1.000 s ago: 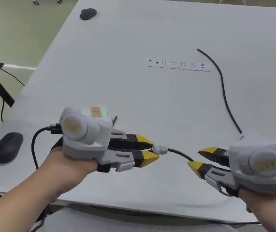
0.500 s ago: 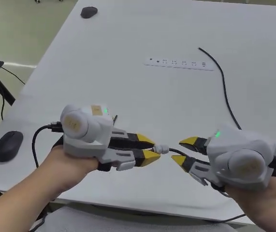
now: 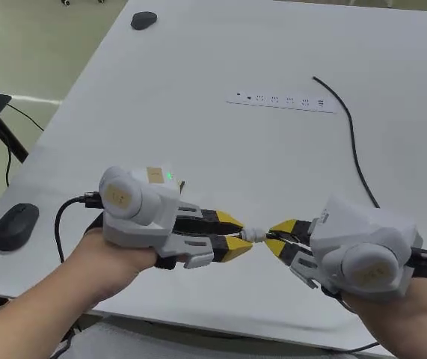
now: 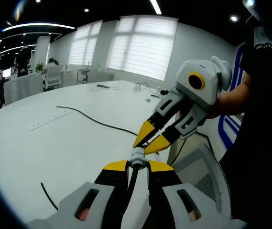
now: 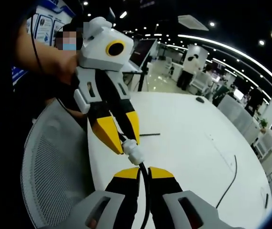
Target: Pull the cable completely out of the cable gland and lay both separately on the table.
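Two claws meet tip to tip above the table [image 3: 198,134]. We clamp the left gripper [image 3: 237,233] on the white cable gland [image 3: 253,235] as anchor. The right gripper [image 3: 275,236] pinches the black cable [image 5: 145,179] just beside it, presumably for a straight pull.

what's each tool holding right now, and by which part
The left tool clamps the white cable gland by its body; the right tool pinches the black cable right beside the gland.

Head view down over table [image 3: 198,149]; gripper views close, opposed across cable gland [image 3: 252,235]
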### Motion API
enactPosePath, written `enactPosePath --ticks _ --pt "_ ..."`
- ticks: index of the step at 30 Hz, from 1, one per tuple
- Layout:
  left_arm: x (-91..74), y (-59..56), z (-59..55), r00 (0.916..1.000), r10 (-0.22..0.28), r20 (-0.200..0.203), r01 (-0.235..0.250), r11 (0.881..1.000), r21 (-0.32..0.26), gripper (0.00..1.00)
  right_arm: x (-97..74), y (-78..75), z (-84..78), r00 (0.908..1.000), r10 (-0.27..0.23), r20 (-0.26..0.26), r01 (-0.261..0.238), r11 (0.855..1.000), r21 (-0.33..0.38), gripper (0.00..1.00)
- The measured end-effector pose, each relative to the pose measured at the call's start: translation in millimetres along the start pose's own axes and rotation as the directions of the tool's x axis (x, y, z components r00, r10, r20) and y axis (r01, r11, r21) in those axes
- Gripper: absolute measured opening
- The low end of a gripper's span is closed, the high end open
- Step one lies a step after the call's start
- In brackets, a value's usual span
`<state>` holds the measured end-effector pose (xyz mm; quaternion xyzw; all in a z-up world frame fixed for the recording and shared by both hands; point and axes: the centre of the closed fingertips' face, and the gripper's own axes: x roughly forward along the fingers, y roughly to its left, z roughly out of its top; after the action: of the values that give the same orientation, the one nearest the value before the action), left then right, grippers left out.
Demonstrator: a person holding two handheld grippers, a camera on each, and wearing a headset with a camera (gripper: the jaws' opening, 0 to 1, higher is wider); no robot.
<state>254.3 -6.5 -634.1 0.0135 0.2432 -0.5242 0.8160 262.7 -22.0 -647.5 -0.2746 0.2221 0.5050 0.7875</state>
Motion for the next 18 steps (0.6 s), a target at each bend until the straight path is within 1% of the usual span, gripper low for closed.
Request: enactPosePath --ticks 5,8,12,16,18 --pt "1.2 0.4 1.0 1.0 0.001 -0.004 -0.001 1.0 0.005 0.15 1.0 -1.5 -1.6 1.0 -0.004 -0.004 0.004 1.0 -0.004 0.01" --pt "1.4 1.8 1.6 1.0 0.001 -0.005 -0.001 1.0 0.008 0.15 1.3 -3.9 -2.7 1.0 -0.007 -0.006 0.007 0.999 0.035 0.0" --pt "0.8 4.0 1.7 1.0 0.006 -0.006 -0.006 1.0 0.01 0.15 1.6 -7.1 -7.2 0.9998 -0.018 -0.013 0.019 0.999 0.051 0.0" --pt "0.4 4.4 1.2 0.9999 0.008 -0.009 -0.008 1.0 0.011 0.15 0.9 -12.0 -14.6 0.9993 -0.033 -0.019 0.035 0.995 0.098 0.0" --pt "0.4 4.7 1.2 0.9999 0.009 -0.011 -0.008 1.0 0.012 0.15 0.8 -13.6 -19.1 0.9991 -0.037 -0.023 0.04 0.99 0.139 0.0"
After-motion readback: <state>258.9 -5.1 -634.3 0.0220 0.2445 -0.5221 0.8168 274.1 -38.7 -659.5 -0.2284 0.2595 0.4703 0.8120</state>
